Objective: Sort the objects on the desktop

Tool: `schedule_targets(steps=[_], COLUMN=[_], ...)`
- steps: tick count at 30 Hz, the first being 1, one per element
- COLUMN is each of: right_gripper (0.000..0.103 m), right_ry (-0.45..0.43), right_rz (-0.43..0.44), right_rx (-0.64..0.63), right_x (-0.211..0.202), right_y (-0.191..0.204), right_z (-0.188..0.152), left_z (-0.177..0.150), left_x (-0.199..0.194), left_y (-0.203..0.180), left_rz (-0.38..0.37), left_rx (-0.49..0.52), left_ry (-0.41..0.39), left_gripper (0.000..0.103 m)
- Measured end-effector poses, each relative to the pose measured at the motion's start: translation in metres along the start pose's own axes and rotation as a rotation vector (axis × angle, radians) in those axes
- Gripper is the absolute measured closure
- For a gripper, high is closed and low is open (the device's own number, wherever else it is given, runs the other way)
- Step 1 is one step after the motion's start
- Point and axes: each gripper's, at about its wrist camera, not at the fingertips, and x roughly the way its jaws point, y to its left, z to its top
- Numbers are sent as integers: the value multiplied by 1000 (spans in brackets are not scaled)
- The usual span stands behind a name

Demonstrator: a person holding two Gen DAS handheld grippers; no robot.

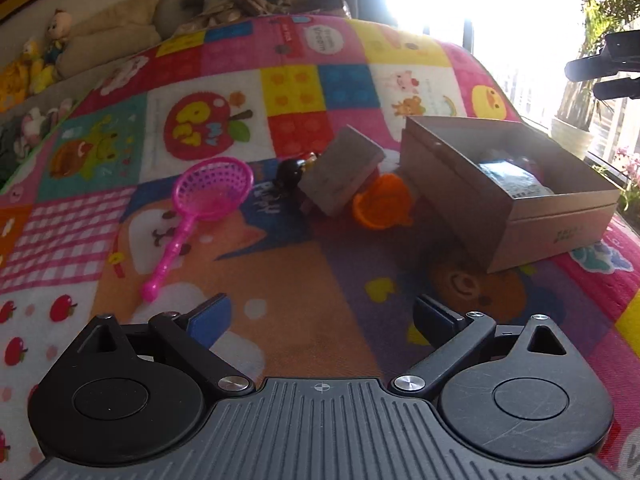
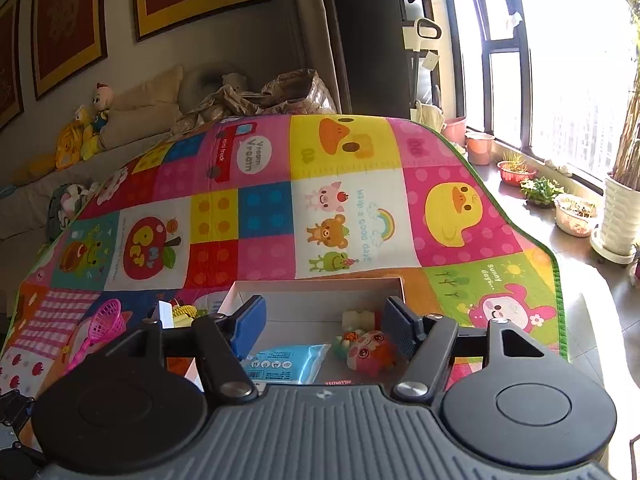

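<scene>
In the left wrist view my left gripper [image 1: 322, 316] is open and empty, low over the colourful play mat [image 1: 224, 92]. Ahead of it lie a pink toy net [image 1: 208, 196], a small black figure [image 1: 290, 174], a tilted grey lid [image 1: 340, 172] and an orange toy cup [image 1: 382, 202]. An open cardboard box [image 1: 512, 216] stands at the right. In the right wrist view my right gripper [image 2: 324, 324] is open and empty above that box [image 2: 320, 292], which holds a blue packet [image 2: 286, 362], a red and pink toy [image 2: 370, 352] and a pale toy [image 2: 358, 318].
A sofa with cushions and plush toys [image 2: 90, 128] runs along the far left. Flower pots [image 2: 576, 212] stand on the floor by the window at the right. The right gripper shows at the upper right edge of the left wrist view [image 1: 608, 68].
</scene>
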Motion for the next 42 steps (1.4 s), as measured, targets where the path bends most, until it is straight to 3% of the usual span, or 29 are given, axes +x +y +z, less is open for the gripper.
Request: schedule_targets(steps=[6,11,15,19,21,23,24,26,27,28,30,32,34,37,42], right_gripper=[31,21,23,37,64,68,68,67,67,65,52,45,45,45,46], right_ry=[48,159,235,283,326,331,320,334,321,293,249,246,281,355,406], right_rz=[82,174,142,76,81,115,167,368,429,432,335,244,171,113,31], right_rx=[-158,-299,-288,-339,-363,-355,-344,-311,-293,-303,-367,-436,-478,-514,-543], right_x=[20,71,127,172,182,175,164,136,122,110,99,103,118,144,168], right_y=[66,139,177,202,208,209,208,204,201,202,208,212,214,216,218], right_z=[-1,-7,-1,-2,-7,-11,-11,-6,-2,2,4,0,-11,-30,-48], left_z=[-5,-8,-11,-13,-13,-14,-14,-15,-15,-15,-15,-15,-15,-16,-15], left_x=[1,2,0,0,1,0,-1,-1,-2,-2,-4,-5,-5,-4,-2], left_y=[33,49,55,62,66,68,68,65,61,58,51,47,47,48,50], left_rz=[97,41,6,-30,-44,-46,-57,-93,-103,-106,-107,-106,-104,-106,-110], left_rx=[-82,-178,-218,-265,-294,-309,-309,-282,-262,-242,-201,-184,-185,-196,-206], left_ry=[-30,-33,-55,-60,-54,-52,-50,-39,-40,-44,-52,-63,-63,-56,-51], left_gripper=[2,1,1,1,0,0,0,0,0,0,0,0,0,0,0])
